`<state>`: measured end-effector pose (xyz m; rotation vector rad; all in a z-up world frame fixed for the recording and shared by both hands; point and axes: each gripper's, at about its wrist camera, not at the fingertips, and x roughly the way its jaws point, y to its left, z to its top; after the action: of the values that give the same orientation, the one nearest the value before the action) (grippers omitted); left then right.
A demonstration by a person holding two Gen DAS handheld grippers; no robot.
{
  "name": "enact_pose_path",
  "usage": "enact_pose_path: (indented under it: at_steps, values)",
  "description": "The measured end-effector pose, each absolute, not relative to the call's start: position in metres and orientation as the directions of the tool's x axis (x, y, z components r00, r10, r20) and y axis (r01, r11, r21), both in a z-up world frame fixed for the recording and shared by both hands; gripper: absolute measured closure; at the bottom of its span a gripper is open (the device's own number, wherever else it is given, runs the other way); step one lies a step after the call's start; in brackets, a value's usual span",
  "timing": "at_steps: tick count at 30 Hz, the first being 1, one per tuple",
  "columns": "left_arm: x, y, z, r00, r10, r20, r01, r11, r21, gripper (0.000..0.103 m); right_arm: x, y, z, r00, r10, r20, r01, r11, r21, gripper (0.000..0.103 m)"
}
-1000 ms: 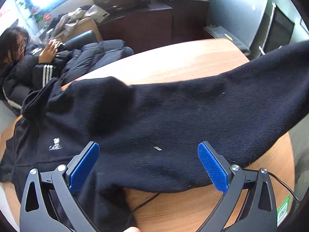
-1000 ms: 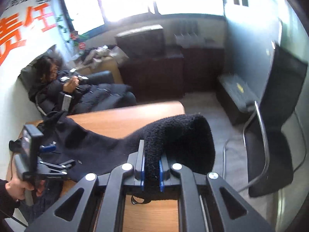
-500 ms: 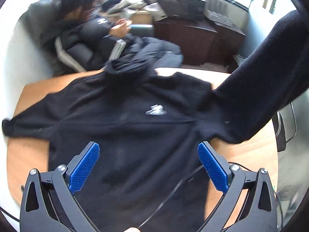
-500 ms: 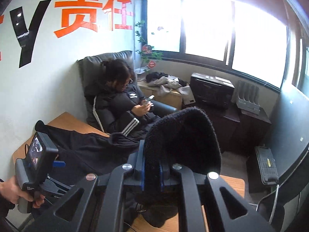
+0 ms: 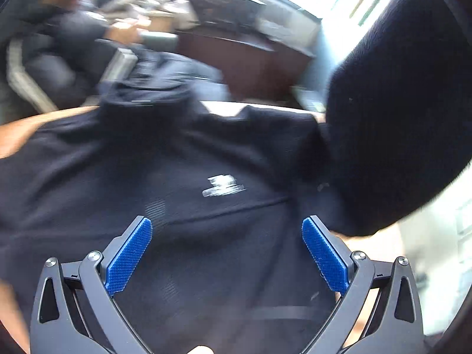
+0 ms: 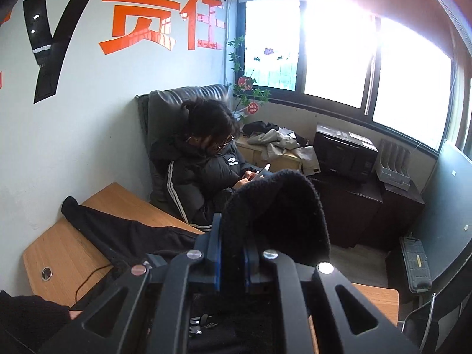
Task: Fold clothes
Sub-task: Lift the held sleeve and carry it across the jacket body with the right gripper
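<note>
Across the wooden desk (image 6: 67, 253) we are holding the left gripper (image 5: 227, 253) spread wide and empty above the black fleece (image 5: 124, 177), while the right gripper (image 6: 231, 265) is pinching its sleeve cuff (image 6: 277, 206), which risks slipping free.

One black fleece sweatshirt (image 5: 206, 206) with a white chest logo. One light wooden table (image 6: 59, 250). Two black grippers with blue pads: left gripper (image 5: 227, 253), right gripper (image 6: 231, 261). One seated person in a black puffer jacket (image 6: 203, 171). One black printer (image 6: 345, 153).

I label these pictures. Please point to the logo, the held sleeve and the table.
logo (image 5: 222, 186), left wrist view, blurred white mark on the chest.
sleeve (image 6: 274, 203), right wrist view, cuff above the shut pads.
table (image 6: 63, 249), right wrist view, bare wood top.
</note>
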<state>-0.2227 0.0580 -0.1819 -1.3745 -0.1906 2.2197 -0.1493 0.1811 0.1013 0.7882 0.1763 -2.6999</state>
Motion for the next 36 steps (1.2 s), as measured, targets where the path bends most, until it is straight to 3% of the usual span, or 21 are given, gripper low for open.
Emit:
enact_pose_path:
  at_steps: [8,13,15,19,21,23,24,29,33,36]
  values:
    - [-0.26,0.139,-0.252,-0.221,0.593,-0.774,-0.378,-0.784,-0.492,0.0,-0.145,0.207,0.105,-0.805,-0.184,-0.564,0.281,-0.955,-0.091,0.092]
    - [-0.266,0.156,-0.266,-0.274,0.565,-0.778,-0.376,-0.808,-0.454,0.006,-0.146,0.215,0.097,-0.805,-0.161,-0.571,0.274,-0.954,-0.119,0.092]
    - [-0.268,0.162,-0.271,-0.298,0.548,-0.782,-0.375,-0.82,-0.432,0.028,-0.148,0.218,0.092,-0.8,-0.162,-0.577,0.274,-0.955,-0.112,0.092]
    - [-0.268,0.163,-0.271,-0.345,0.487,-0.802,-0.358,-0.859,-0.367,0.054,-0.155,0.219,0.087,-0.8,-0.171,-0.576,0.27,-0.959,-0.09,0.092]
    - [-0.269,0.161,-0.272,-0.348,0.486,-0.802,-0.352,-0.86,-0.369,0.089,-0.156,0.216,0.087,-0.801,-0.179,-0.572,0.278,-0.956,-0.09,0.092]
    - [-0.271,0.161,-0.274,-0.331,0.509,-0.795,-0.359,-0.847,-0.393,0.095,-0.159,0.211,0.086,-0.797,-0.188,-0.574,0.286,-0.954,-0.086,0.092]
    - [-0.27,0.163,-0.275,-0.308,0.534,-0.787,-0.377,-0.828,-0.414,0.103,-0.16,0.208,0.085,-0.796,-0.191,-0.575,0.289,-0.954,-0.083,0.092]
    - [-0.254,0.183,-0.281,-0.218,0.604,-0.766,-0.486,-0.748,-0.452,0.103,-0.164,0.192,0.079,-0.784,-0.214,-0.582,0.308,-0.949,-0.066,0.092]
    - [-0.258,0.177,-0.284,-0.205,0.63,-0.749,-0.461,-0.737,-0.494,0.103,-0.166,0.167,0.084,-0.782,-0.259,-0.567,0.345,-0.937,-0.048,0.092]
    - [-0.255,0.17,-0.279,-0.223,0.606,-0.764,-0.479,-0.75,-0.455,0.103,-0.167,0.145,0.09,-0.777,-0.311,-0.547,0.383,-0.924,-0.018,0.092]
